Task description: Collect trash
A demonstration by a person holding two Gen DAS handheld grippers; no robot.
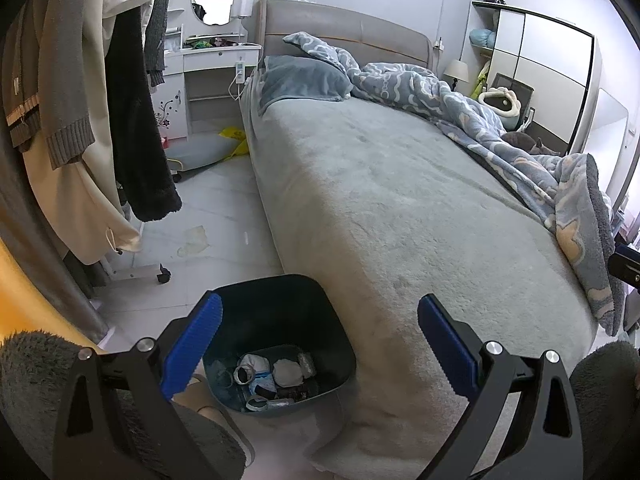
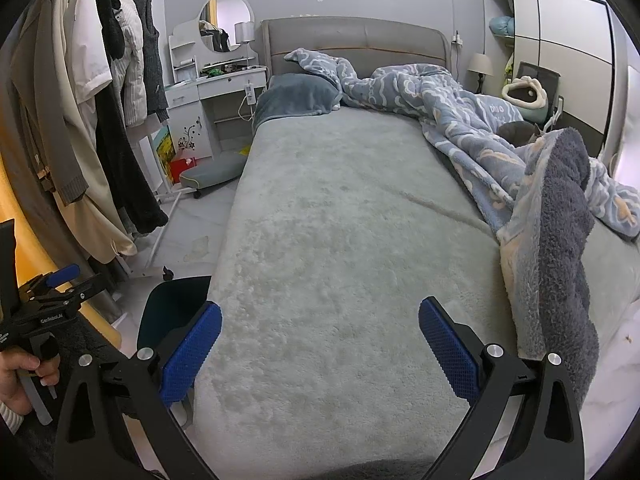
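Observation:
A dark blue trash bin [image 1: 280, 312] stands on the floor at the bed's near left corner; it holds several pieces of trash [image 1: 276, 376], white crumpled paper and tape rolls. My left gripper [image 1: 320, 344] is open and empty, hovering above the bin and the bed corner. My right gripper [image 2: 320, 348] is open and empty above the grey bed cover [image 2: 340, 260]. The bin's rim [image 2: 172, 300] shows at the left of the right wrist view. A pale crumpled scrap [image 1: 194, 240] lies on the floor tiles beside the bed; it also shows in the right wrist view [image 2: 198, 248].
A clothes rack with hanging coats [image 1: 80, 120] stands at the left on wheels. A rumpled blue blanket [image 2: 520, 168] covers the bed's right side. A white dressing table [image 1: 216, 64] with a round mirror stands at the back. A grey cushion [image 1: 200, 150] and a yellow bag [image 1: 234, 136] lie under it.

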